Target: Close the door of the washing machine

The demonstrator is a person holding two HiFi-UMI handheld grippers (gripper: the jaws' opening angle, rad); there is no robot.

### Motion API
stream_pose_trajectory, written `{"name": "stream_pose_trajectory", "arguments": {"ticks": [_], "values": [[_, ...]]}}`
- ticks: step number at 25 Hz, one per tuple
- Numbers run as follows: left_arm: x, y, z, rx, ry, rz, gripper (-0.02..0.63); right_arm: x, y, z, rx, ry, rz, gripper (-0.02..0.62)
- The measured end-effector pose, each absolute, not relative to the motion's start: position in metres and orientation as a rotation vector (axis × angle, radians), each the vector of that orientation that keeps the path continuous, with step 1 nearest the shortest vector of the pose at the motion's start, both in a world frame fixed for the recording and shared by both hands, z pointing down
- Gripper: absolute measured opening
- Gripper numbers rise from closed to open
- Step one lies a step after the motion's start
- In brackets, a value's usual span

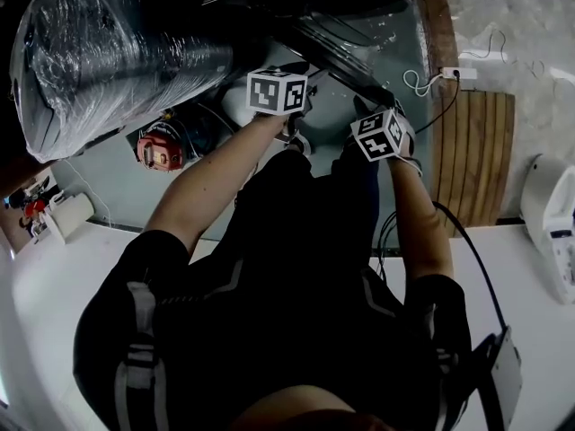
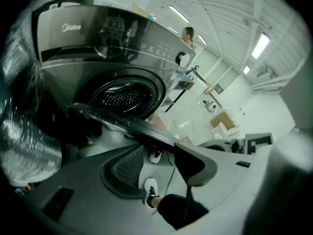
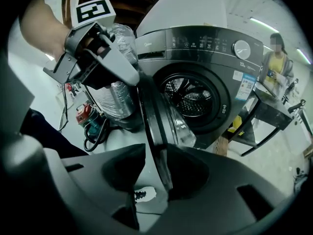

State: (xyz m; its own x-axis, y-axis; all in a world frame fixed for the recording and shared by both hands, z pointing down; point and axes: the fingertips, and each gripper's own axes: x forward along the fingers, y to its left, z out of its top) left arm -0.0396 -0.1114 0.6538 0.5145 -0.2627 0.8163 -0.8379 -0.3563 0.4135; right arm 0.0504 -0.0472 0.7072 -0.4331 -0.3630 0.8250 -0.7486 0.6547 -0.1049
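Jaws of the right gripper [image 3: 155,155] wide apart, door [image 3: 157,114] edge standing between them. It sits close against the right-hand pad and clear of the left-hand one, so no clamp on it. Jaws of the left gripper [image 2: 161,153] also apart. The door rim crosses right at their tips, and contact there can't be confirmed. A white shoe [image 2: 150,190] and the floor [image 2: 195,116] show through the gap.

Washing machine [image 3: 205,48] is a dark front-loader on the floor, facing the person, with the drum opening [image 3: 193,94] uncovered. Door is open, swung out from the left side of the opening and seen edge-on. In the right gripper view its long axis runs top to bottom, roughly upright. The free edge points toward the person and the glass bowl bulges toward the drum. In the head view it is a dark band running upper left to lower right, with both grippers on it. Left gripper sits higher along the rim, right gripper lower.

Plastic-wrapped roll [image 1: 108,52] lies left of the machine. A red power tool [image 1: 160,149] is on the floor below the roll. Wooden slats [image 1: 472,151] are at right. A person [image 3: 276,58] stands beyond the machine's right side.
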Motion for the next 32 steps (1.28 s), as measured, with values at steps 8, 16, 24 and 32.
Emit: {"name": "stream_pose_trajectory", "arguments": {"ticks": [8, 16, 24, 32], "values": [[-0.029, -0.118, 0.637, 2.201, -0.814, 1.194, 0.196, 0.067, -0.07, 0.711, 0.841, -2.059, 0.603, 0.126], [-0.029, -0.136, 0.638, 2.37, -0.645, 1.666, 0.195, 0.078, -0.078, 0.711, 0.74, -2.072, 0.572, 0.123], [-0.027, -0.154, 0.649, 2.497, -0.392, 1.967, 0.12, 0.089, -0.1, 0.712, 0.737, -2.053, 0.587, 0.12], [-0.016, -0.183, 0.646, 2.552, -0.413, 1.912, 0.104, 0.107, -0.143, 0.711, 0.858, -1.986, 0.615, 0.115]]}}
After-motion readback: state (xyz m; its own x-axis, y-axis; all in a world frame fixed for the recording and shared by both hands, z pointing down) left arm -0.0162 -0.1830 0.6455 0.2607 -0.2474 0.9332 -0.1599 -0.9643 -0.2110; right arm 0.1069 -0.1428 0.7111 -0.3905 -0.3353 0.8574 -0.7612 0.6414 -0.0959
